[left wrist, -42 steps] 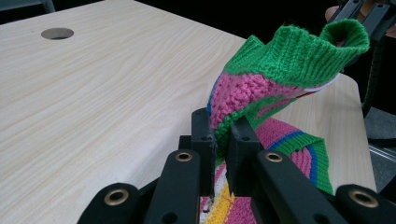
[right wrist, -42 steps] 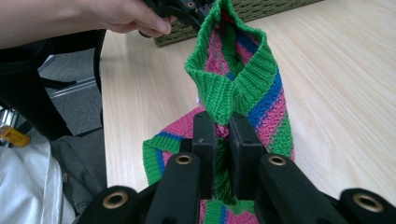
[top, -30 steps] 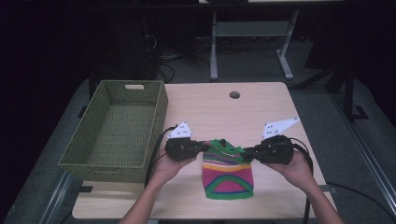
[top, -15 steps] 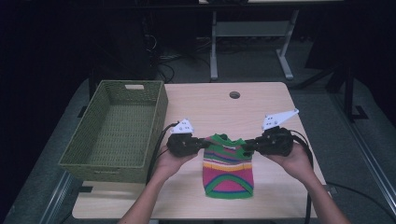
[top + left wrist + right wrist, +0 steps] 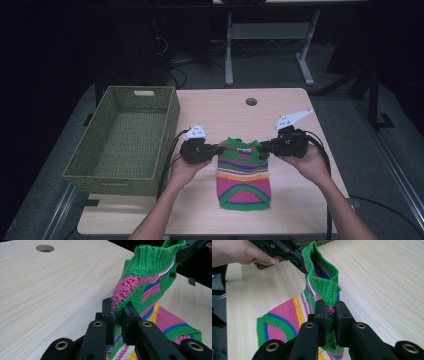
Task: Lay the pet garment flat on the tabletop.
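Observation:
A small striped knit sweater (image 5: 243, 175), pink, green, yellow and blue with a green collar, lies on the wooden table (image 5: 220, 107) with its upper edge lifted. My left gripper (image 5: 218, 148) is shut on the sweater's left shoulder (image 5: 126, 293), the knit pinched between its jaws. My right gripper (image 5: 263, 148) is shut on the right shoulder (image 5: 329, 298). The collar (image 5: 322, 277) stands stretched between the two grippers, and the hem rests flat near the table's front edge. In the right gripper view the other gripper and a hand (image 5: 239, 251) show at the top left.
A green woven basket (image 5: 125, 137) stands on the left part of the table, close to my left hand. A round cable hole (image 5: 251, 101) sits in the tabletop at the back. Dark floor and table legs lie beyond the far edge.
Both grippers have moved apart and slightly away from me, so the sweater's shoulders are spread wider and the garment lies flatter than before.

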Demonstrator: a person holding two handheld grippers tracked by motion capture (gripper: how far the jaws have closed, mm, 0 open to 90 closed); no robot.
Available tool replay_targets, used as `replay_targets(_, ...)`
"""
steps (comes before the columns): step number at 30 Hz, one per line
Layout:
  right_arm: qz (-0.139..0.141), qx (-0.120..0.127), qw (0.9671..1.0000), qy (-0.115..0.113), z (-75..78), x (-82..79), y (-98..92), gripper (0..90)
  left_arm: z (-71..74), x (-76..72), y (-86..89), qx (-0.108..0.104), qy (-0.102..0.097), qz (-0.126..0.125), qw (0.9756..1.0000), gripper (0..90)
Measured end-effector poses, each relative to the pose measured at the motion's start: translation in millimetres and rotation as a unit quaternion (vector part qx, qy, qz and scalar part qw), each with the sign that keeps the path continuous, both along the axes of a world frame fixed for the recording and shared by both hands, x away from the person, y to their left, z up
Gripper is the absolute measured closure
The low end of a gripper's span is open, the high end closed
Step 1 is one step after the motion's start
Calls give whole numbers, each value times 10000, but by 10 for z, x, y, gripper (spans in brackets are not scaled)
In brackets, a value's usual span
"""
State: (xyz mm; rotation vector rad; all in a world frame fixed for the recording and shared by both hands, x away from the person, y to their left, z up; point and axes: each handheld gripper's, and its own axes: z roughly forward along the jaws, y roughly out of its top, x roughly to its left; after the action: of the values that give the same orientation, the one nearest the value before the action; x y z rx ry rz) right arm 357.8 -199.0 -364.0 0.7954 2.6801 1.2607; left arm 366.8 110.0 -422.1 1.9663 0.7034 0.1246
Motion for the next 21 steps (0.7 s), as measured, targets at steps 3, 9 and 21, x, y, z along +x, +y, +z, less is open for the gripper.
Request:
replay_targets(3, -67, -24, 10000, 12, -31, 53, 8, 814, -34, 33, 1, -14, 36, 52, 10000, 826)
replay_targets(9, -143, -83, 9999, 18, -64, 114, 13, 812, -91, 87, -33, -78, 35, 198, 9998, 824)
replay_targets(21, -842, -16, 9964, -80, -199, 509, -20, 558, -124, 280, -111, 140, -26, 690, 9975, 622)
